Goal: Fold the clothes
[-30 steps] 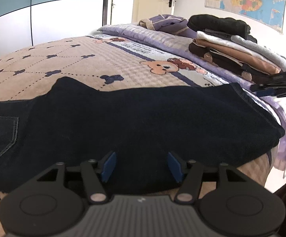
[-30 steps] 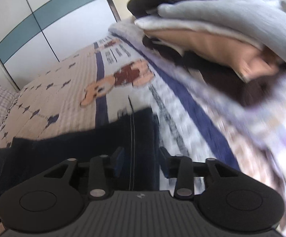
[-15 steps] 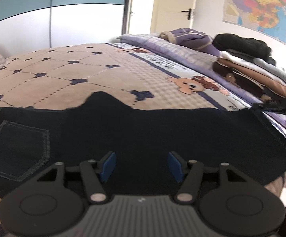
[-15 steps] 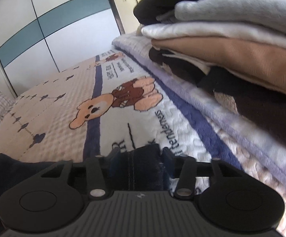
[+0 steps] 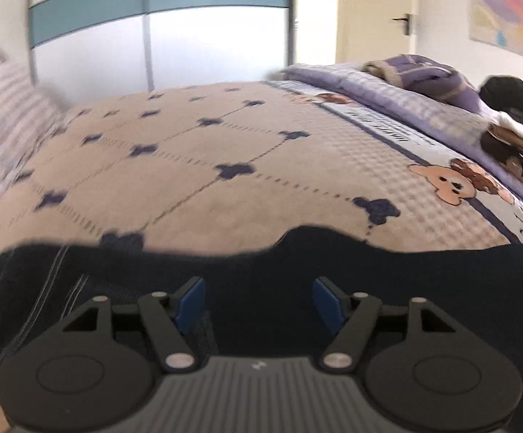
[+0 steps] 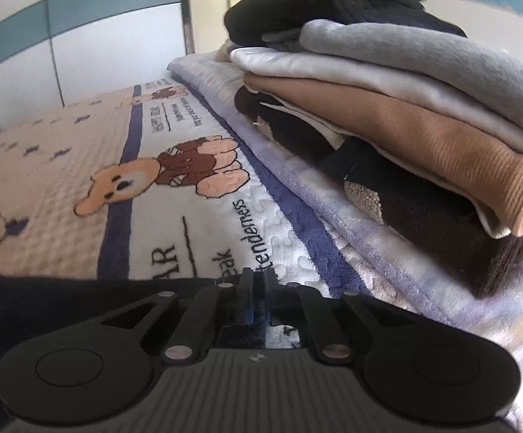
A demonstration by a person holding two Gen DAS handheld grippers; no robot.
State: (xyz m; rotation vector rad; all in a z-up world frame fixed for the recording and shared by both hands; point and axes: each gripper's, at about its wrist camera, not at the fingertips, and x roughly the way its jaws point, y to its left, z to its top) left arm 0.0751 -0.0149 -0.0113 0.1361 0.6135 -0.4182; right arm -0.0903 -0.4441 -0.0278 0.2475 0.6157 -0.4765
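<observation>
Dark jeans (image 5: 333,281) lie flat across the near edge of the bed (image 5: 225,151).

Risks:
1. The right gripper (image 6: 252,301) is closing on the jeans' end. Denim shows between its jaws, which are almost together. The bite looks shallow, so the fabric may slip out when lifted.
2. The left gripper (image 5: 257,303) has its jaws apart and opening, with nothing between the blue pads (image 5: 189,303). The denim lies under and ahead of them. If only 1 end rises, the fold will likely skew.
3. The pile of folded clothes (image 6: 405,101) sits near, beyond the right gripper. A wide swing could knock it over.

The wardrobe (image 5: 160,36) stands furthest back.
</observation>
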